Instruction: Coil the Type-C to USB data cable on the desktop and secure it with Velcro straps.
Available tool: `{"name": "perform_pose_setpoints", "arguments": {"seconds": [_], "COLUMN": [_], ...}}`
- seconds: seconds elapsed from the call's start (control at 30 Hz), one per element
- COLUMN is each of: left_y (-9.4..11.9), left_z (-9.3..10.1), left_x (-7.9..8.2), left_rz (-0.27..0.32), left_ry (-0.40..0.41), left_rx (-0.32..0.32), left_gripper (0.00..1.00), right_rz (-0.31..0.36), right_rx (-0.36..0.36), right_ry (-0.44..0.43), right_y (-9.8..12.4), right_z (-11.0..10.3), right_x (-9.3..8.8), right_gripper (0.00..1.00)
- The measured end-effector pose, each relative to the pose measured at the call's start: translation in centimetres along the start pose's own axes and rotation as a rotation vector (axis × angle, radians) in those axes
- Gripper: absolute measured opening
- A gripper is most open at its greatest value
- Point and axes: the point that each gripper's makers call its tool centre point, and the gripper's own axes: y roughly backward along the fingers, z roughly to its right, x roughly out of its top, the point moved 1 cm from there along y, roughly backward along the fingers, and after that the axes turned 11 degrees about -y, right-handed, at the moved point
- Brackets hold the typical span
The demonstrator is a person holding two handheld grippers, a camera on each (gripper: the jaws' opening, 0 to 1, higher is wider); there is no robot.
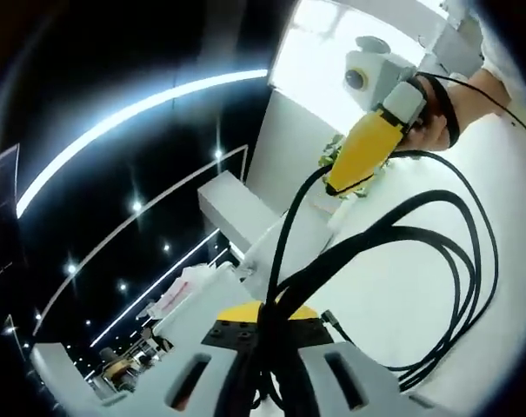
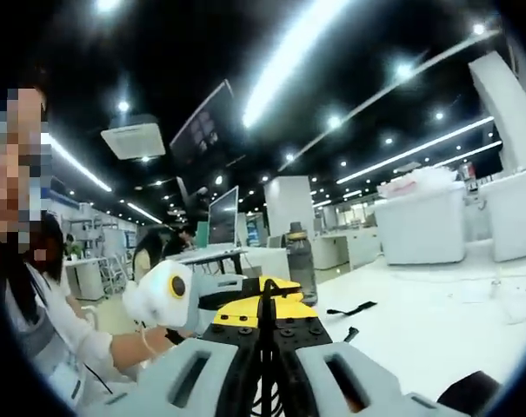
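Several glossy black cable (image 1: 471,261) loops – pinched by both grippers' closed jaws.

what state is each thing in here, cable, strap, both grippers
left gripper: fingers shut on cable
right gripper: fingers shut on cable
cable: black, looped in several coils, held up between both grippers
Velcro strap: lying loose on the desk, not on the cable

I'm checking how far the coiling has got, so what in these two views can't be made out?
- Cable ends: left gripper view, the loops run off the lower edge and behind the left gripper; no plug identifiable.
- Velcro strap: right gripper view, a small dark strip on the desktop; too small to confirm.
- Right gripper: the strand between its jaws is cut off by the bottom edge.
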Motion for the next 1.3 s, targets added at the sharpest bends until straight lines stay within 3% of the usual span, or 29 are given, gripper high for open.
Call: {"name": "perform_pose_setpoints", "arguments": {"seconds": [0.07, 0.13, 0.2, 0.27, 0.37, 0.43, 0.53, 0.63, 0.83, 0.9, 0.93, 1.03, 1.13, 1.23, 1.3], "left_y": [0.1, 0.5, 0.9, 1.2, 1.3, 1.4, 1.5, 1.5, 1.6, 1.6, 1.6, 1.8, 2.1, 1.9, 1.7], "left_z": [0.0, -0.3, -0.8, -1.2, -1.7, -1.8, -1.8, -1.9, -1.7, -1.5, -1.3, -0.9, -0.4, 0.1, 0.5], "left_x": [0.2, 0.4, 0.7, 1.2, 2.1, 2.5, 3.0, 3.2, 3.8, 4.0, 4.1, 3.9, 3.0, 2.5, 2.2], "left_rz": [-0.003, -0.002, 0.006, 0.024, 0.044, 0.049, 0.059, 0.059, 0.086, 0.091, 0.093, 0.088, 0.073, 0.065, 0.074], "left_ry": [-0.025, -0.032, -0.044, -0.048, -0.054, -0.058, -0.065, -0.075, -0.042, -0.034, -0.018, 0.096, 0.191, 0.236, 0.332], "left_rx": [-0.005, -0.004, 0.0, 0.004, 0.006, 0.005, 0.001, 0.002, -0.014, -0.025, -0.034, -0.066, -0.093, -0.099, -0.098], "left_gripper": [0.04, 0.04, 0.04, 0.04, 0.04, 0.04, 0.04, 0.04, 0.04, 0.04, 0.04, 0.04, 0.04, 0.04, 0.04], "right_rz": [0.087, 0.198, 0.21, 0.143, 0.002, -0.076, -0.163, -0.181, -0.186, -0.195, -0.199, -0.164, -0.049, 0.039, 0.099], "right_rx": [-0.013, -0.055, -0.101, -0.184, -0.232, -0.216, -0.192, -0.211, -0.211, -0.2, -0.196, -0.163, -0.083, -0.051, -0.023], "right_ry": [-0.052, -0.101, -0.073, -0.092, -0.215, -0.284, -0.368, -0.388, -0.412, -0.389, -0.374, -0.274, -0.195, -0.153, -0.109], "right_y": [0.5, 1.6, 2.0, 1.7, 0.1, -1.1, -2.6, -3.3, -5.7, -6.8, -7.3, -8.0, -7.7, -7.5, -6.8], "right_z": [0.6, 2.7, 4.3, 7.2, 10.3, 11.0, 10.5, 11.2, 11.7, 11.5, 11.6, 11.6, 9.1, 7.4, 5.5], "right_x": [1.9, 4.6, 5.1, 3.4, -1.3, -4.2, -8.0, -9.1, -10.0, -10.4, -10.5, -8.9, -4.8, -1.4, 0.6], "right_gripper": [0.06, 0.09, 0.09, 0.11, 0.2, 0.22, 0.27, 0.33, 0.28, 0.23, 0.08, 0.03, 0.03, 0.02, 0.02]}}
